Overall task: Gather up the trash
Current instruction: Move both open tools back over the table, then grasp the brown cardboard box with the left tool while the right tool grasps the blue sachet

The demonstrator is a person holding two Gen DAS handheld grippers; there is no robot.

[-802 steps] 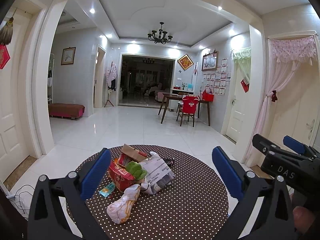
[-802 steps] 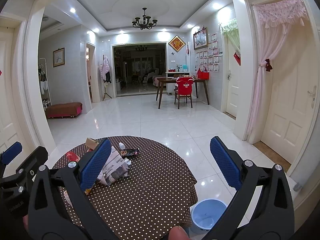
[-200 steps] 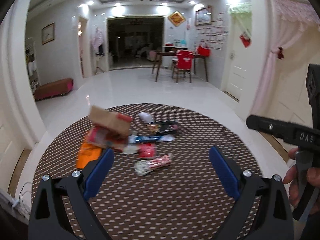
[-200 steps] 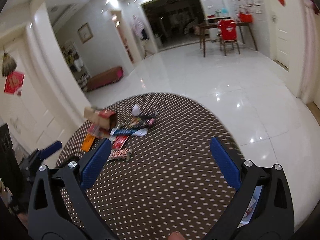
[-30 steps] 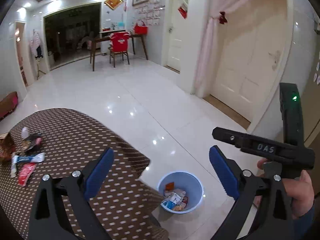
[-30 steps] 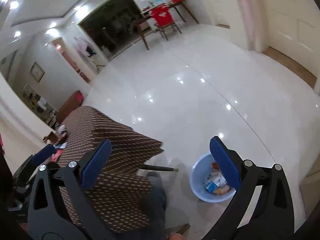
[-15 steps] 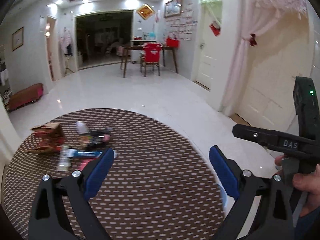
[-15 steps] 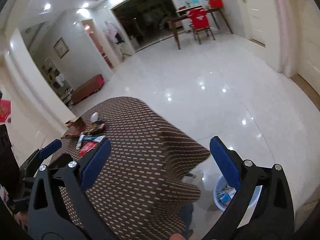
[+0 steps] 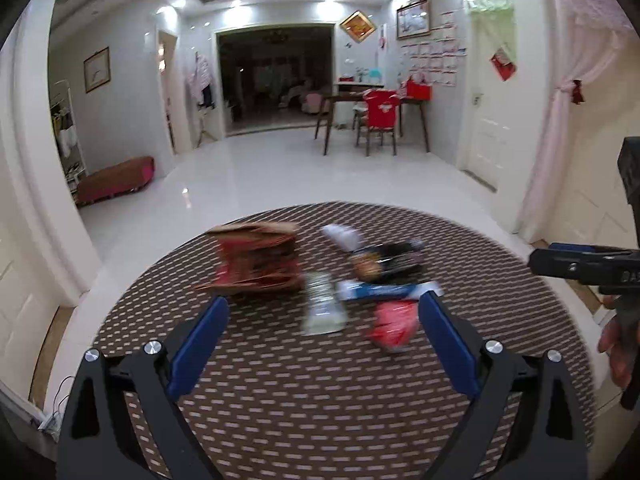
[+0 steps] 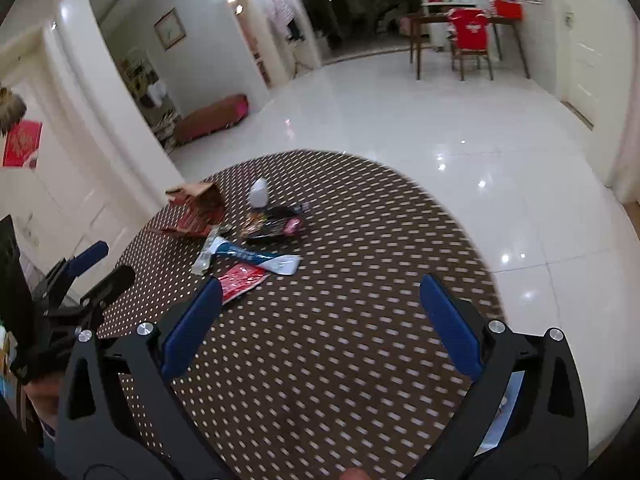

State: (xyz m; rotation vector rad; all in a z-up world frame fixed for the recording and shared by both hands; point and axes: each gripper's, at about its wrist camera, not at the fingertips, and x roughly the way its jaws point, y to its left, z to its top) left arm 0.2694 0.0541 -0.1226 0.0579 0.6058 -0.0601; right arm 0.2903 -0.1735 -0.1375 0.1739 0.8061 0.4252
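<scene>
We see a round table (image 10: 360, 360) under a brown dotted cloth, with a loose cluster of trash on its far left part. The one container among it is a torn cardboard box (image 10: 196, 208) (image 9: 256, 260), brown outside and red-printed, lying tipped at the far left of the pile; we cannot tell whether anything is inside it, since the left wrist view is smeared by motion.

Just right of the box stands a small white cup-like piece (image 10: 259, 194). Below that lies a dark snack wrapper (image 10: 276, 224), then a blue and white wrapper (image 10: 256, 258) crossing over a clear crinkled one (image 10: 206, 256). Nearest to us is a red packet (image 10: 240, 280) (image 9: 394, 322) — flat on the cloth, just beside the left finger of the right gripper in that view.

Our left gripper (image 9: 324, 344) hangs above the table with its jaws spread wide and nothing between them; the clear wrapper and red packet show in the gap but lie on the cloth beyond it. Our right gripper (image 10: 320, 320) is likewise spread wide and empty — only bare cloth sits between its blue pads. Each gripper also shows at the edge of the other's view.
</scene>
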